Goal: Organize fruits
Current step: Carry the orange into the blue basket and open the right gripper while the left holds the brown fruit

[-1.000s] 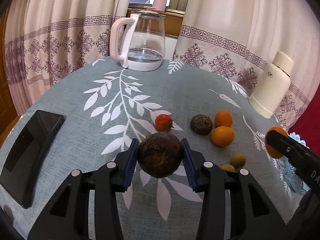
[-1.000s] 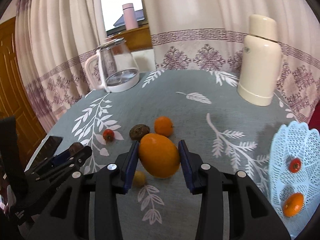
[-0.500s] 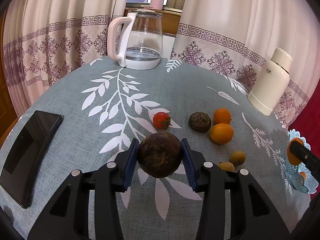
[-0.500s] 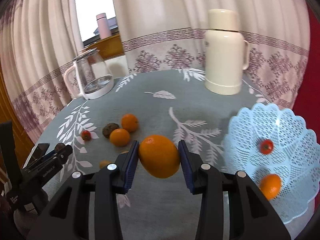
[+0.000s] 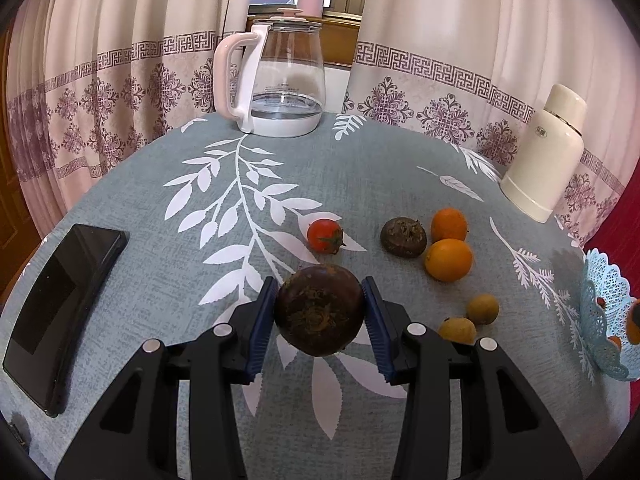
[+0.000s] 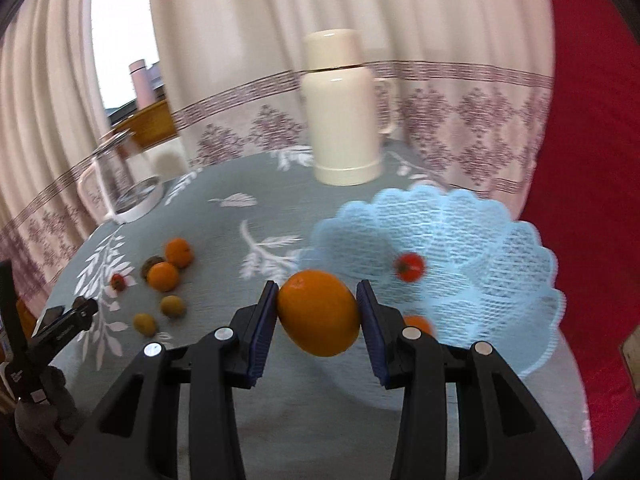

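Orange [image 6: 319, 313] sits clamped in right gripper [image 6: 318, 316] near basket [image 6: 500, 240]; left gripper [image 5: 320, 312] grasps dark fruit [image 5: 319, 309].

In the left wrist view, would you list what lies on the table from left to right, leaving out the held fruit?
Black phone → glass kettle → tomato → dark brown fruit → cream thermos → blue basket.
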The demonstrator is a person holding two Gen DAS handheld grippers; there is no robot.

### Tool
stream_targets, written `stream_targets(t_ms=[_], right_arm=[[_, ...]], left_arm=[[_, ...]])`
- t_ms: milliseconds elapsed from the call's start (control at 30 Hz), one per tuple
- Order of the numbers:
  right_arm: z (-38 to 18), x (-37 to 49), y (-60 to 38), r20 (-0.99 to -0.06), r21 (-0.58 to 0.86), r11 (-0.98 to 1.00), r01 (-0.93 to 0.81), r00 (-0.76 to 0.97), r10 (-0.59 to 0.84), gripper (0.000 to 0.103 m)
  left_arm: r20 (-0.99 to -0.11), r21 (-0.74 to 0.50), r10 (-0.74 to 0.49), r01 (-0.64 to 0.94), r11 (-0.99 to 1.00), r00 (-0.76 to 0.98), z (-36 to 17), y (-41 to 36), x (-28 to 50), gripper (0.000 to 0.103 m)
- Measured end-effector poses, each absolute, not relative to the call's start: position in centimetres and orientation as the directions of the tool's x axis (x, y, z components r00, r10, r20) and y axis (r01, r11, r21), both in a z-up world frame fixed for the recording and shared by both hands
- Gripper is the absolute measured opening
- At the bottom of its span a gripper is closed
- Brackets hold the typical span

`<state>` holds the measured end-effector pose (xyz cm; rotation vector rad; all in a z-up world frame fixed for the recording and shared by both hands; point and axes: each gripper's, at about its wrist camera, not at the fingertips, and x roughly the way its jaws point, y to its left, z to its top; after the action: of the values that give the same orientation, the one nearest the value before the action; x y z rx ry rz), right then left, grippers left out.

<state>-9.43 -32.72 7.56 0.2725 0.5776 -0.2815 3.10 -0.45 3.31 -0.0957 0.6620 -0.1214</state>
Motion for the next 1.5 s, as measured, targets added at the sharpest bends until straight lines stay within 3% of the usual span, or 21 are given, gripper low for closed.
stream_targets(t_ms=[333,1200,1333,1500], right_arm=[[6.7,-12.4,-37.3,-0.581,0.184,0.878,0.443,0.769,-0.267,0.041],[4.7,-13.5,-40.4,-0.593,0.193,0.832,0.52,0.737,-0.323,0.041],[5.0,-13.9,-40.6,-0.571,0.206,0.822,0.531,0.748,-0.339,0.052],[5.2,-14.3,-40.7,-0.556,0.219,0.816,0.534,0.756,-0.346,0.052]], left_arm=[[-0.606,-0.092,-0.114,0.073,0.993,0.787,3.4,-0.9,2.8,0.044],[-0.594,-0.071,-0.159,0.146,0.987,0.788,5.7,-4.2,0.2,0.044],[-0.584,-0.065,-0.178,0.173,0.983,0.792,6.2,-5.2,-0.4,0.044],[-0.582,-0.063,-0.2,0.201,0.977,0.788,6.6,-6.4,-0.8,0.044]])
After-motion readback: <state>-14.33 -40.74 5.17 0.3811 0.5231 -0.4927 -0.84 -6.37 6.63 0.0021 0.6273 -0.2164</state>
